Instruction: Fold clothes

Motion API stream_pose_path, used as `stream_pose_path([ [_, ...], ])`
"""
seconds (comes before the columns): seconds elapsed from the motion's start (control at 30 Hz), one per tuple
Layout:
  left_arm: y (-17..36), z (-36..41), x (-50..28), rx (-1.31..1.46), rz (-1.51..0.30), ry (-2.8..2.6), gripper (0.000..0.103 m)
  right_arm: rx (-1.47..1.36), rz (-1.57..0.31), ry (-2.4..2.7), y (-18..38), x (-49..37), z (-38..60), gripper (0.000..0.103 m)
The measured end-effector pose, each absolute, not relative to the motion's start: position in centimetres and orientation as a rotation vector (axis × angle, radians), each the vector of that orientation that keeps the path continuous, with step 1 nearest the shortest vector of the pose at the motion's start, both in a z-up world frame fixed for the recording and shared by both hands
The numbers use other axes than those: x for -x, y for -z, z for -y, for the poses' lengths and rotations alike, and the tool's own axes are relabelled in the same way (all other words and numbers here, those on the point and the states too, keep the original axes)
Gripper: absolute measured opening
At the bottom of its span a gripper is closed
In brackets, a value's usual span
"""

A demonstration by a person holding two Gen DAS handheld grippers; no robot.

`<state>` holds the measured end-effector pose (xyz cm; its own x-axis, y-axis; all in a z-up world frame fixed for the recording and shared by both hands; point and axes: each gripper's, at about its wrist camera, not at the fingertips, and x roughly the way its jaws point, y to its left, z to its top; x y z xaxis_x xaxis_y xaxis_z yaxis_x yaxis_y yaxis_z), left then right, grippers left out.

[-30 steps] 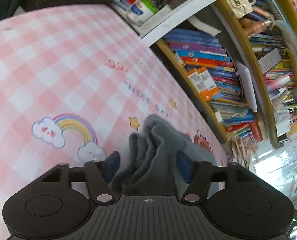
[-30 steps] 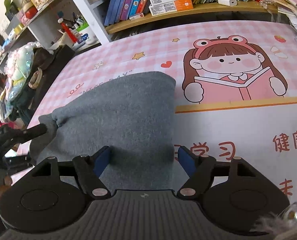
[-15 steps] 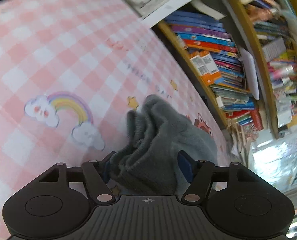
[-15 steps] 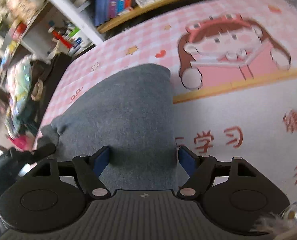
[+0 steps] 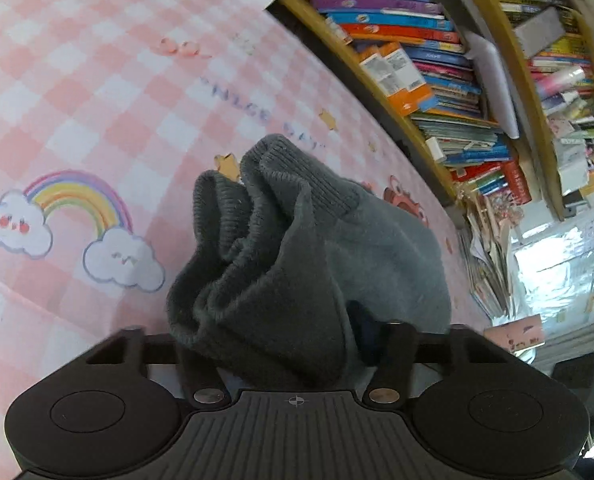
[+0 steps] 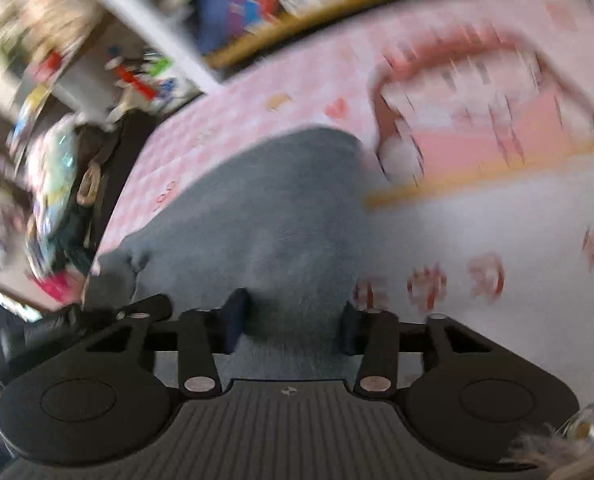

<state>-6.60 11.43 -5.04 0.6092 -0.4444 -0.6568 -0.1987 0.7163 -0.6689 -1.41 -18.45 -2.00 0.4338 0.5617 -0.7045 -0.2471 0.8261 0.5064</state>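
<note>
Grey garment (image 5: 309,264) lies bunched on my pink mat (image 5: 97,80), ribbed cuffs toward 12 o'clock. Left gripper (image 5: 297,344) clamps it; right gripper (image 6: 291,320) straddles it, fingers wide (view blurred). Mid-fold, I judge; next, lay it flat.

One grey garment (image 5: 337,248) lay on one pink checked mat (image 5: 97,80). Two grippers were present, left (image 5: 293,344) and right (image 6: 293,324). One bookshelf (image 5: 437,80) stood behind.
</note>
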Motion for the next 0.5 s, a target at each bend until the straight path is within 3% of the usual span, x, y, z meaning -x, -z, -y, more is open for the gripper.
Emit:
stream_pose_path([
  [0.2,3.7,-10.8,6.9,0.698,-0.903,0.189,0.045,-0.332,-0.981,-0.514,1.8,1.7,18.8,0.036],
  [0.5,5.0,-11.4,6.3,0.778,-0.957,0.188,0.055,-0.384,-1.066,-0.483,3.1,0.1,19.4,0.061],
])
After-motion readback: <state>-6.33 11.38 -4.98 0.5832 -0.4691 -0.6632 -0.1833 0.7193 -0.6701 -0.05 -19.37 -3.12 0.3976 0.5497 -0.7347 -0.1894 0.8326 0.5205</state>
